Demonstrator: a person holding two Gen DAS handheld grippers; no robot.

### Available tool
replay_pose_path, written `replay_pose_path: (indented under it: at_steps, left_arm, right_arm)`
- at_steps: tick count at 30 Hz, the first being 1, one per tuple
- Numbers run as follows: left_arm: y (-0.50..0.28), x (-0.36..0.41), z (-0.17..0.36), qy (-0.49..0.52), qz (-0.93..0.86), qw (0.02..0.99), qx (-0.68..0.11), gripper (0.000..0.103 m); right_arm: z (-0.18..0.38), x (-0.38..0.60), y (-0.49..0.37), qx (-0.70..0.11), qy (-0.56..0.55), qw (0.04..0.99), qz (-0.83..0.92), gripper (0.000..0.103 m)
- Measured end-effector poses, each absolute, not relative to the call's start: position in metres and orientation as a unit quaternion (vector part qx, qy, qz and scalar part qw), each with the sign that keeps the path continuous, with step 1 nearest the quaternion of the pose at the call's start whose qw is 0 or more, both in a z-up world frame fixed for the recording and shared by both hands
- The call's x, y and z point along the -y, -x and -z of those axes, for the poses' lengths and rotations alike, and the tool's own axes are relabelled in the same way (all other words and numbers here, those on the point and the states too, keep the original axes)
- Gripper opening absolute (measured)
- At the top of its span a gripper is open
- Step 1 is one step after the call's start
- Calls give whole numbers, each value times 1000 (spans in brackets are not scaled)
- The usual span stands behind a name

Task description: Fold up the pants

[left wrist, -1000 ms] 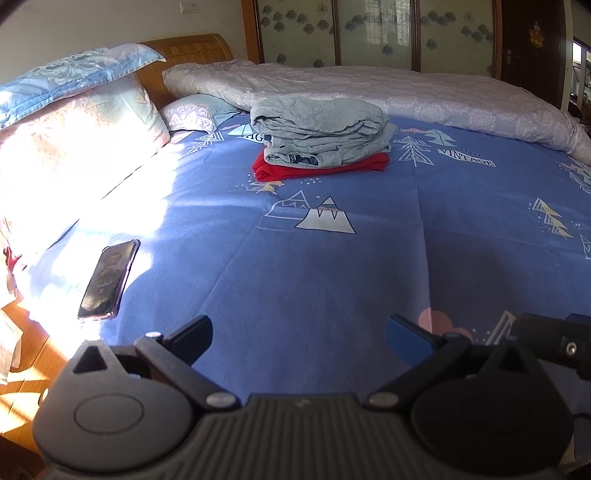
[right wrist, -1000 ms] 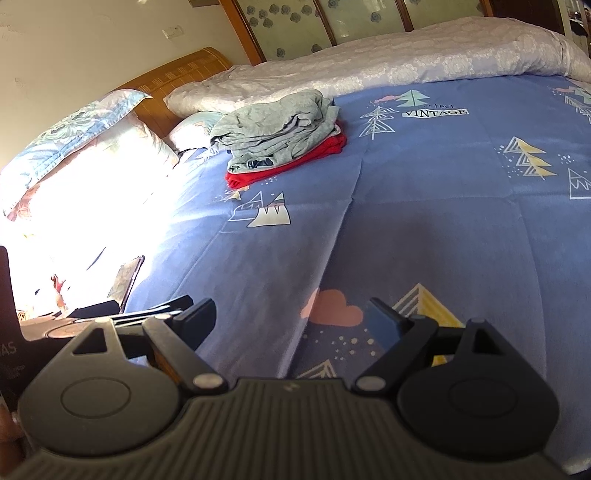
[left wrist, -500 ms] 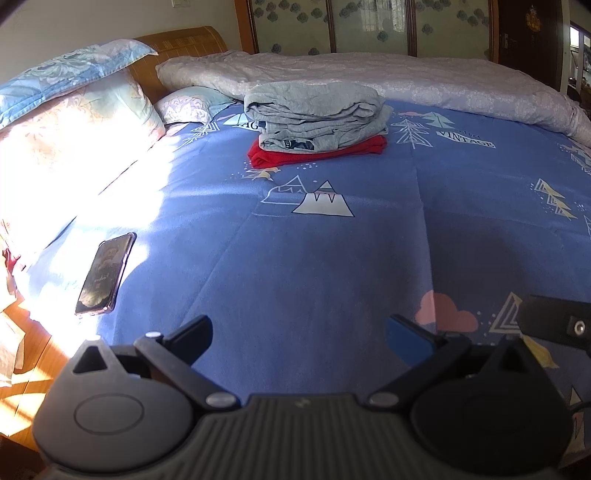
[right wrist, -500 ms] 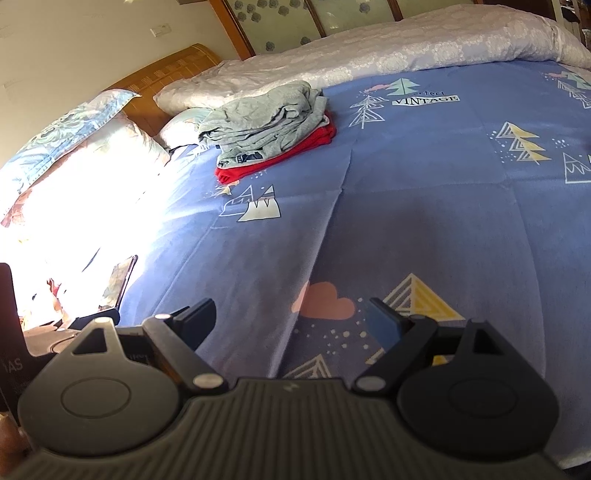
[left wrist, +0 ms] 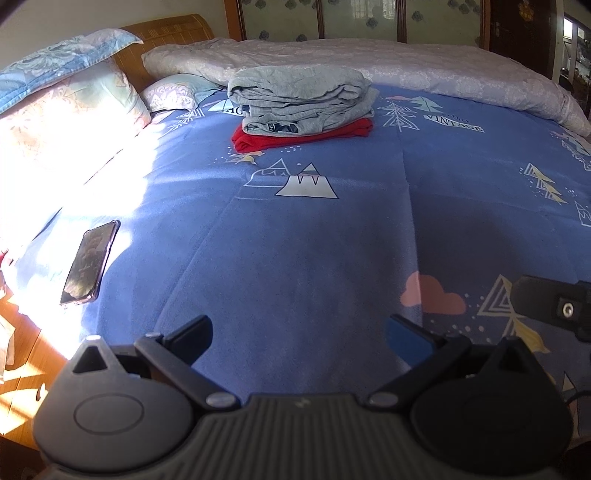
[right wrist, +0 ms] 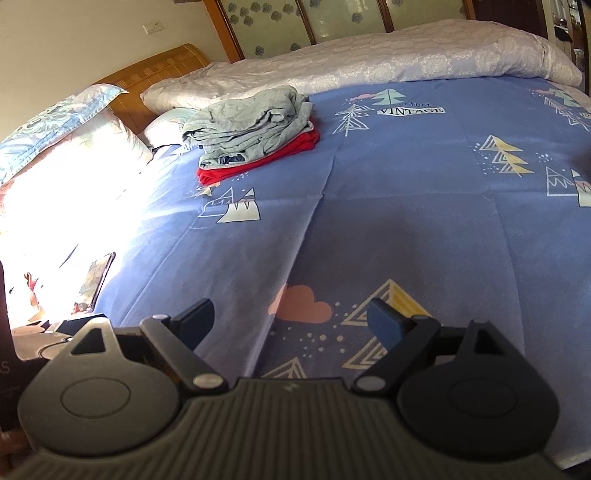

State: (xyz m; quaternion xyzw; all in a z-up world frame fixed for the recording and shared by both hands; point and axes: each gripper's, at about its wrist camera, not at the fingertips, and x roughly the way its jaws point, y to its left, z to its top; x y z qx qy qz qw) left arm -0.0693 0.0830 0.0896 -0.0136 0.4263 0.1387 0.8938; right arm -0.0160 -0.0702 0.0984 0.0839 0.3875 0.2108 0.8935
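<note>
- The left gripper, black with a ribbed grey body, hangs over the near edge of the bed; its jaws stand wide apart with nothing between them, one dark fingertip on the left and one blue-padded on the right.
- The right gripper of the same make hangs just beside it on the right, jaws likewise wide and empty; a black part of it juts into the right edge of the left wrist view.
- Under both lies the blue bedsheet printed with white mountains, trees and a pink cloud, flat apart from a few straight crease lines.
- A dark smartphone in a clear case lies face up on the sheet at the near left, half in a bright patch of sun.
- Further left, sunlit floral pillows lean against the woven wooden headboard.
- At the far middle of the sheet, well apart from both grippers, the folded grey pants sit on top of a stack; a folded red garment lies directly beneath, its edge showing on the near side.
- A small pale patterned pillow rests just left of the stack.
- Behind the stack, a pale lilac quilt with a lace-like pattern runs rolled across the far side of the bed.
- Beyond it stand wood-framed frosted glass panels with a flower motif.
</note>
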Motion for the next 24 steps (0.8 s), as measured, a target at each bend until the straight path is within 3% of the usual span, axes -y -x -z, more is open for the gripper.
replay_pose_path:
  at_steps: [24]
  left_arm:
    - [78, -74, -111, -8, -138, 913, -384, 103]
  right_arm:
    - [-112, 76, 23, -325, -81, 923, -192, 92]
